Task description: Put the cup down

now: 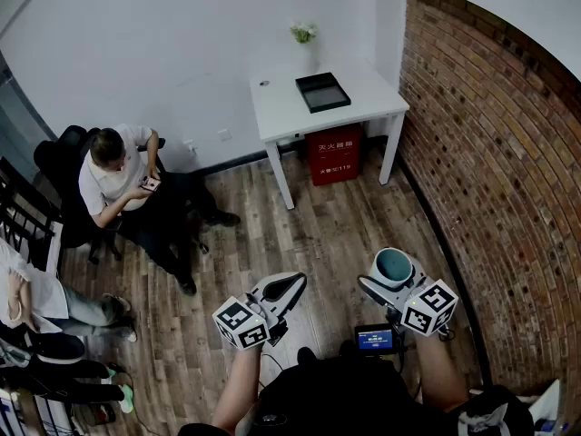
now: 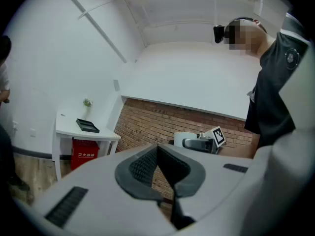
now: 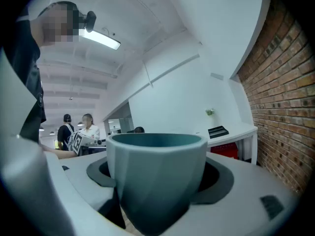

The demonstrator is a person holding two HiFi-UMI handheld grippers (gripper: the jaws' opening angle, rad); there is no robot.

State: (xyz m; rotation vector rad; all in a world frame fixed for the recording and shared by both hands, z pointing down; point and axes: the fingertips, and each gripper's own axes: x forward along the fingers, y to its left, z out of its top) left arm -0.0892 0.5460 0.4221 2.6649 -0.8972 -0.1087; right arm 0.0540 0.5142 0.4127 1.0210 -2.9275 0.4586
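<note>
White table (image 1: 277, 107), black tray (image 1: 322, 92), flower vase (image 1: 304, 34)

Head cam overhead — all 3 views share table (image 1: 281, 107).

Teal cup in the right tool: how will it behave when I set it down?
The cup looks rigid: its faceted wall holds shape in the right tool, so probably no flex. It narrows toward the base, so it may tip if released tilted. It appears empty from above, so likely light.
</note>
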